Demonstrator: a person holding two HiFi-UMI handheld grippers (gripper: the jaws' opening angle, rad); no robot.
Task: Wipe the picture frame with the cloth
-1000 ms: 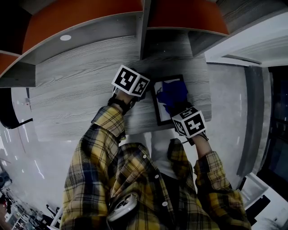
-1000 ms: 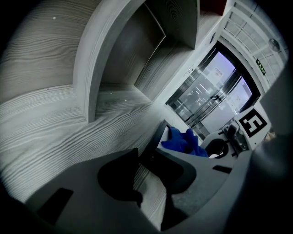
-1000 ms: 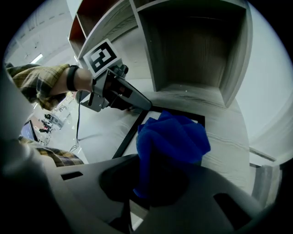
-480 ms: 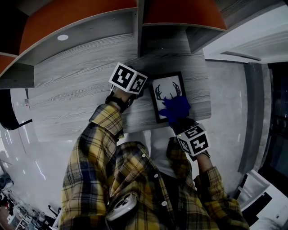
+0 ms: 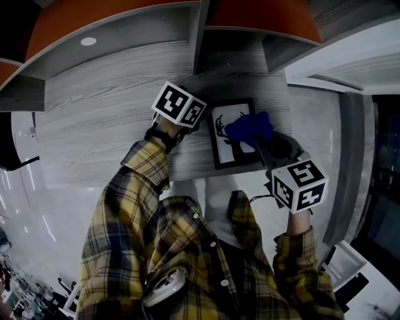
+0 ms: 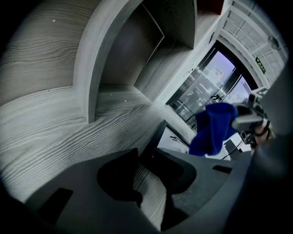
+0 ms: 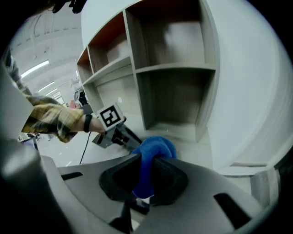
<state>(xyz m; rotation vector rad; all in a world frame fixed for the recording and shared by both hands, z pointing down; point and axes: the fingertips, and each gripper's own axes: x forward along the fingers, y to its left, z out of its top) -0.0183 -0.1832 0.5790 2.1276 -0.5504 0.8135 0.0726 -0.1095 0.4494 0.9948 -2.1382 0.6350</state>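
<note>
A black picture frame [image 5: 232, 133] with a deer-antler print lies flat on the grey wood desk [image 5: 100, 125], near its front edge. My left gripper [image 5: 201, 125] is at the frame's left edge. In the left gripper view its jaws [image 6: 146, 157] are shut on the frame's dark rim [image 6: 161, 132]. My right gripper [image 5: 264, 142] is shut on a bunched blue cloth [image 5: 249, 127] over the frame's upper right part. The cloth [image 7: 153, 151] bulges out between the right gripper's jaws [image 7: 145, 167]. I cannot tell whether it touches the glass.
A grey shelf unit [image 5: 199, 44] with open compartments and orange panels [image 5: 112, 19] rises behind the desk. The desk ends just right of the frame, beside a white wall [image 5: 350, 56]. Glossy floor [image 5: 37, 206] lies in front. The person's plaid sleeves [image 5: 144, 206] reach in from below.
The right gripper has carried the cloth from the frame's lower right up to its upper right, swinging its body out to the right. The left gripper has stayed at the frame's left edge.
</note>
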